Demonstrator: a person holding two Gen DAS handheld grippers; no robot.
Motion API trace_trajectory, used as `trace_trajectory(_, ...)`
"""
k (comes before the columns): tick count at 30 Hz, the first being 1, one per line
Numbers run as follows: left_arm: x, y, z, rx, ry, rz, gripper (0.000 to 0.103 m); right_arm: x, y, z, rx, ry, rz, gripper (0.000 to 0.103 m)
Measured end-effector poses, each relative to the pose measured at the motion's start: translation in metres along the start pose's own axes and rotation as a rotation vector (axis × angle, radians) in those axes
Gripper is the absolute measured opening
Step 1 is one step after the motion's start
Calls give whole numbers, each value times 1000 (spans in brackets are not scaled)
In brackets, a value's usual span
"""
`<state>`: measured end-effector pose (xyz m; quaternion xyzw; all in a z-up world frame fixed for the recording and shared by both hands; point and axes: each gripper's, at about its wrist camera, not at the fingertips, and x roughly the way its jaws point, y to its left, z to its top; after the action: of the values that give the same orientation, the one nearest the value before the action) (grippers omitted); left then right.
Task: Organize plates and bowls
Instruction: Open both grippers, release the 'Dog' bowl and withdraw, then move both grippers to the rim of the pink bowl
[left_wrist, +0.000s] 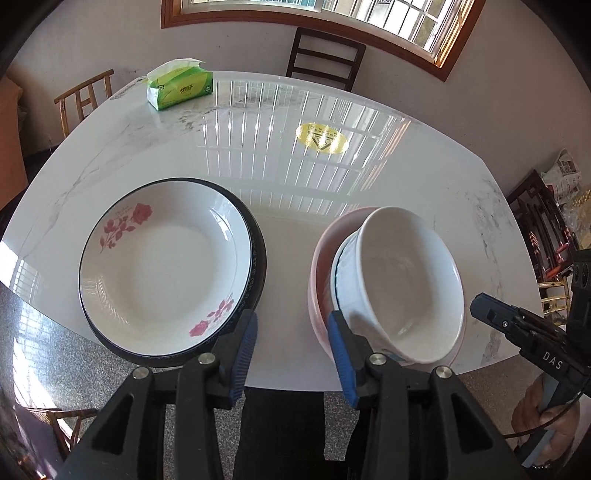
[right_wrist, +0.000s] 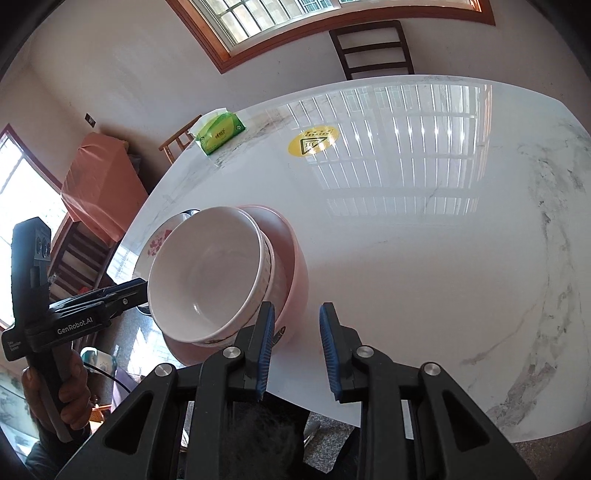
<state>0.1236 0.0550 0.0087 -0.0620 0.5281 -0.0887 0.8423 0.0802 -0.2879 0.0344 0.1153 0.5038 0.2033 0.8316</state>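
Observation:
A white plate with red roses (left_wrist: 162, 266) lies on a dark-rimmed plate (left_wrist: 256, 258) at the near left of the marble table (left_wrist: 295, 184). To its right is a bowl stack: a pink bowl (left_wrist: 319, 266) at the bottom, a ribbed white bowl (left_wrist: 345, 273) inside it, and a plain white bowl (left_wrist: 410, 284) leaning on top. My left gripper (left_wrist: 291, 328) is open over bare table between plate and stack, its right finger close to the pink rim. My right gripper (right_wrist: 297, 314) is open by a narrow gap, empty, just right of the pink bowl (right_wrist: 291, 251).
A green tissue pack (left_wrist: 180, 86) sits at the far left corner and a yellow sticker (left_wrist: 321, 138) marks the table's middle. A dark chair (left_wrist: 325, 55) stands behind the table and wooden chairs stand around it. The near table edge runs just under both grippers.

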Motion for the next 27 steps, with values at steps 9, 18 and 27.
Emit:
trace_trajectory(9,11,0,6,-39,54,-26,41,8,-8,3,53,32,32,25)
trace_trajectory(18,13,-13,1,-27,53,56,44,15,8,10,-22,90,-45,25)
trace_trajectory(27,18,-30,-1,48,52,170,52,24,22,14,-109,134,-161,25)
